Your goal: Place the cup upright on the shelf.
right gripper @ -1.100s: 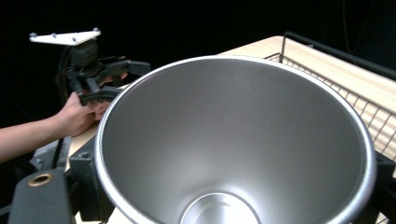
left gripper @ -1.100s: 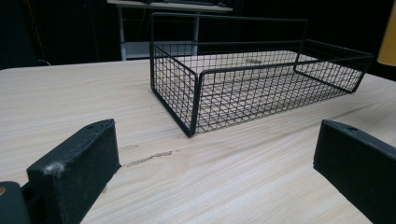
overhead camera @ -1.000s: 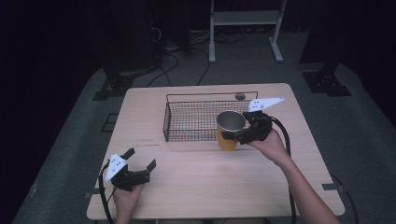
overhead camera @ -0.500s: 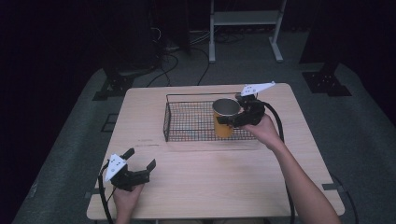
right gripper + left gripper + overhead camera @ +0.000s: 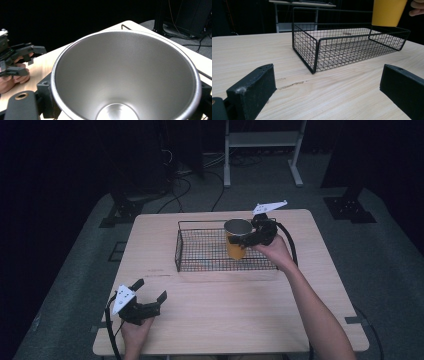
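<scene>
The right gripper (image 5: 250, 236) clamps a yellow cup (image 5: 236, 240) with a bare steel inside, its jaws closed on the cup's wall near the rim. The cup hangs upright in the air above the right half of the black wire basket (image 5: 200, 251), its base clear of the mesh floor, as the left gripper view shows from low down. In the right gripper view the cup's steel mouth (image 5: 125, 75) opens wide toward the camera, with the jaws flanking it at 8 and 4 o'clock.

The basket sits on the far half of the wooden table (image 5: 230, 315), at about 12 o'clock from the person's seat. The left gripper (image 5: 150, 297) rests near the table's front left corner, at about 7 o'clock from the basket and well apart from it. Its jaws stand spread wide with nothing between them, bare tabletop showing in the gap in the left gripper view. The person's right hand (image 5: 272, 251) holds its gripper just beyond the basket's right end
</scene>
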### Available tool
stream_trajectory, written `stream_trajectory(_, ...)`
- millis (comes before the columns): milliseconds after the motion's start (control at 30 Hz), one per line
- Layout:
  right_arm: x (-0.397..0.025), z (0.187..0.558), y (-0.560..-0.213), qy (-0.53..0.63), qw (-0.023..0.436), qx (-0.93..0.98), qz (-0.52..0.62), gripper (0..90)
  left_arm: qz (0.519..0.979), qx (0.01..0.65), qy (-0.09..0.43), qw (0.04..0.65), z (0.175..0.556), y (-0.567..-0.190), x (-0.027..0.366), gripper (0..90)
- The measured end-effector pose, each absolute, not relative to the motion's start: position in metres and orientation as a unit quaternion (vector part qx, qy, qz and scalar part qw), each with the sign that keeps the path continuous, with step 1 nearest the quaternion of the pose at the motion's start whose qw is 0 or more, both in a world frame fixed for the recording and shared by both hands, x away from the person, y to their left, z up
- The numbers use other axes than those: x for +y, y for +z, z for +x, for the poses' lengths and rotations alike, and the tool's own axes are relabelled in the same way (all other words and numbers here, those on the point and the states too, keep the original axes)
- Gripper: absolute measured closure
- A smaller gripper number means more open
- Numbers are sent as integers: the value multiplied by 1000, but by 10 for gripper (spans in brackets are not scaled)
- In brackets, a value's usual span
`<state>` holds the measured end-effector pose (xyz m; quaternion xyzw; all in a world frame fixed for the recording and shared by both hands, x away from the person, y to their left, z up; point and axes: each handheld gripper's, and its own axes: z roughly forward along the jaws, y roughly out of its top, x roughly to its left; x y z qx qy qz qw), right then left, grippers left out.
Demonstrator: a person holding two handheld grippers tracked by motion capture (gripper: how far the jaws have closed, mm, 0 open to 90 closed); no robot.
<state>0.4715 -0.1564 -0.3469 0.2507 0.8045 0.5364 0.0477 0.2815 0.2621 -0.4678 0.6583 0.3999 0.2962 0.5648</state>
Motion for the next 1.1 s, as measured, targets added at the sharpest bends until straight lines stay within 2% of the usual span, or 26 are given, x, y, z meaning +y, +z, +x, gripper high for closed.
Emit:
stream_trajectory(533,-146,499,-347,532,64,802,263,125,656,401,296,567,281,-468,263,0)
stream_trajectory(1100,-145,522,-377,508,55,807,297,125,656,400,296,567,281,-468,263,0)
